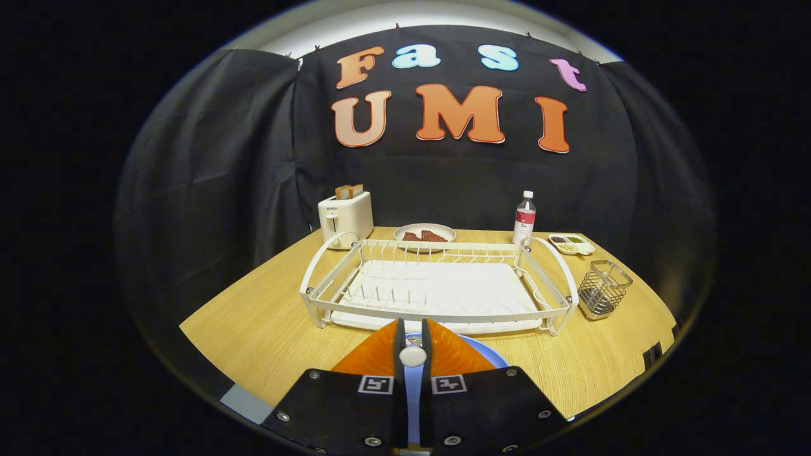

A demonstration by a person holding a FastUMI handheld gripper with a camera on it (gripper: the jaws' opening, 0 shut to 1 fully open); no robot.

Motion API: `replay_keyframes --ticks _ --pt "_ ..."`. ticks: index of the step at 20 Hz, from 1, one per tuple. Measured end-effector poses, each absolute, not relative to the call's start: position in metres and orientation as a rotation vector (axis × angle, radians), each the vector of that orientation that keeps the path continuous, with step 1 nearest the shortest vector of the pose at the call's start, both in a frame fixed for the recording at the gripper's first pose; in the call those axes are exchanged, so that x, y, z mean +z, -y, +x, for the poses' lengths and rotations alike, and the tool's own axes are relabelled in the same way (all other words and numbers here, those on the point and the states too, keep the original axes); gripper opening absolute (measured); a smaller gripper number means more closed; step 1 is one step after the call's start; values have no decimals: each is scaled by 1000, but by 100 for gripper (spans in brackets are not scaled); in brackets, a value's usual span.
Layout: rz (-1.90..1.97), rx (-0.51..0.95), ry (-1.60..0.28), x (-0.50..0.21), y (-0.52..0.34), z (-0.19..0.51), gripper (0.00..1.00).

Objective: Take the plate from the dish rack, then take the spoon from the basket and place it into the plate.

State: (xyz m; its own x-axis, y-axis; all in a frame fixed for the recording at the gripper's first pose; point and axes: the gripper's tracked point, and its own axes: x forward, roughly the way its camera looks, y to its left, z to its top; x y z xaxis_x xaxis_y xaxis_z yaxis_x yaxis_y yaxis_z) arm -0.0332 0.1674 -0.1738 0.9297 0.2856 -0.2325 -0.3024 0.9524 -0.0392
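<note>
Fingers of the gripper [412,345] stand nearly together, clenched on a small rounded white piece, the spoon [412,356], which shows only as a pale knob with a strip running back down the narrow gap between them; its bowl cannot be made out. Directly beneath and just ahead of the fingertips lies the plate [488,354], a smooth light-blue round whose curved rim peeks out to the right of the fingers, resting on the wooden table [253,323] in front of the dish rack [437,285]. The rack is a white wire frame with looped handles at both ends, rows of thin upright prongs along its left and rear parts, and a ridged white drip tray under it; it spans most of the tabletop beyond the plate and stands between the gripper and everything at the back. Just right of the rack, close to its handle, sits the basket [605,288], a small square cage of shiny metal wire. Behind the rack stand a white toaster [345,218] with slices poking from its slots, a shallow dish [424,233] with reddish-brown pieces, a clear bottle [524,218] with a red label, and a small divided tray [571,243]. Bare pale wood lies open on both sides of the fingers, and the table's near edge runs just below them.
</note>
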Motion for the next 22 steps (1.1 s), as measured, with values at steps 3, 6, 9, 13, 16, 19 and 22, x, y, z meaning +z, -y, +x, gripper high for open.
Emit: replay_keyframes --ticks 3,6,9,13,16,19,22 --pt "-87 299 -242 -183 -162 -30 8" --pt "-73 278 -256 -185 -155 -29 15" --pt "-58 260 -247 -179 -145 -27 23" --pt "-43 219 -241 -170 -125 -20 53" --pt "-41 181 -238 -158 -103 -18 69" --pt "-49 134 -226 -136 -76 -16 84" --pt "-44 86 -183 -101 -50 -13 97"
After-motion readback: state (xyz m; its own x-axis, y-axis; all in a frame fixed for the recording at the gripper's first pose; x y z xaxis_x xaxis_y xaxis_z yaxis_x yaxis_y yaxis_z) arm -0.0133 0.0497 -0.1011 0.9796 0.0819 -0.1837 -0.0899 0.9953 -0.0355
